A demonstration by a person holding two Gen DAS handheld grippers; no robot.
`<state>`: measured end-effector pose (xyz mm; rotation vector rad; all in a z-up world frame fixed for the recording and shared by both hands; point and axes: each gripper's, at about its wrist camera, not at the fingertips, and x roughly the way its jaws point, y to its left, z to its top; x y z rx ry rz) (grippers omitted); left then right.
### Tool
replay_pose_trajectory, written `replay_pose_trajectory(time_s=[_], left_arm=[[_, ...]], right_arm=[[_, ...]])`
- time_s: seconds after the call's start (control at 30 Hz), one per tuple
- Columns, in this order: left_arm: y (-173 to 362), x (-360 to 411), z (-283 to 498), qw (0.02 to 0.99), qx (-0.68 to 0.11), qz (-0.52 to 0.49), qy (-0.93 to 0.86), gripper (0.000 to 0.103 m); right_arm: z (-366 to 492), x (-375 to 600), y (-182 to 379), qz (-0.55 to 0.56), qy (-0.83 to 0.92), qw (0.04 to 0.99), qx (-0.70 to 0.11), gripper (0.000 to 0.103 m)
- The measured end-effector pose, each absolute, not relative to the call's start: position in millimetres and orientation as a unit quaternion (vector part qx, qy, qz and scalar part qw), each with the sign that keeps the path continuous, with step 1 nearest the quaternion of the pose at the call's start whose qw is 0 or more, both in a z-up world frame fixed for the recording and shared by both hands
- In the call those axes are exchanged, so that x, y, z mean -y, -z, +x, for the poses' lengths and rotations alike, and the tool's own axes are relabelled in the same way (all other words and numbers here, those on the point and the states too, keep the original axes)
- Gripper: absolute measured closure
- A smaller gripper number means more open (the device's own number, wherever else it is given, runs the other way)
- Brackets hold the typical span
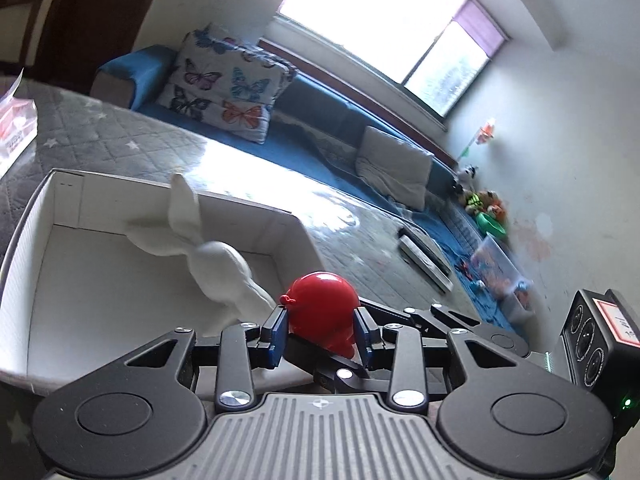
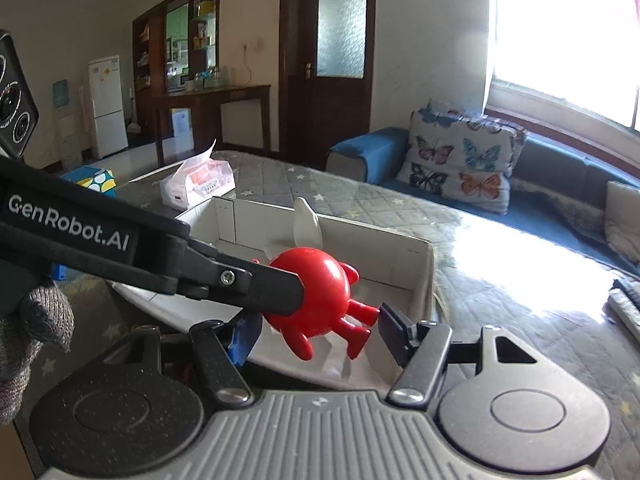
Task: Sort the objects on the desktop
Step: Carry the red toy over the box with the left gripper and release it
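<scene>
A red toy figure (image 1: 322,308) with a round head and short legs is clamped by the head between the blue pads (image 1: 276,334) of my left gripper (image 1: 320,332), above the near edge of a white cardboard box (image 1: 60,216). A white rabbit figurine (image 1: 200,240) stands inside the box. In the right wrist view the left gripper (image 2: 308,292) reaches in from the left with the red toy (image 2: 316,288). My right gripper (image 2: 318,336) sits just below, its fingers apart on either side of the toy's legs. A small gap shows at its right pad (image 2: 394,332).
The box (image 2: 420,264) rests on a grey quilted table cover (image 2: 500,300). A tissue pack (image 2: 198,184) lies behind it and flat dark items (image 1: 426,256) lie near the table's far edge. A blue sofa (image 1: 320,120) with a butterfly cushion (image 1: 224,84) runs under the window. A gloved hand (image 2: 36,328) is at the left.
</scene>
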<state>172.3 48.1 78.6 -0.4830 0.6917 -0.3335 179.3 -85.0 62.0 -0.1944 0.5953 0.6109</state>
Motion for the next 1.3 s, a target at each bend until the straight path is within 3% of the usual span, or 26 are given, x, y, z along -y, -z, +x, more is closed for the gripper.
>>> replay_pose_trajectory(time_s=[0.47,1.3], left_arm=[[-32,-69,218,0.869,-0.391,-0.268,0.143,0.065],[-40,-63,206,0.884,-0.386,-0.232,0.125,0.065]], right_arm=[[229,63,-19,-0.1,-0.297,0.876,-0.367,0.037],[222,62,-18,-0.12,-0.281,0.883,-0.356,0.037]])
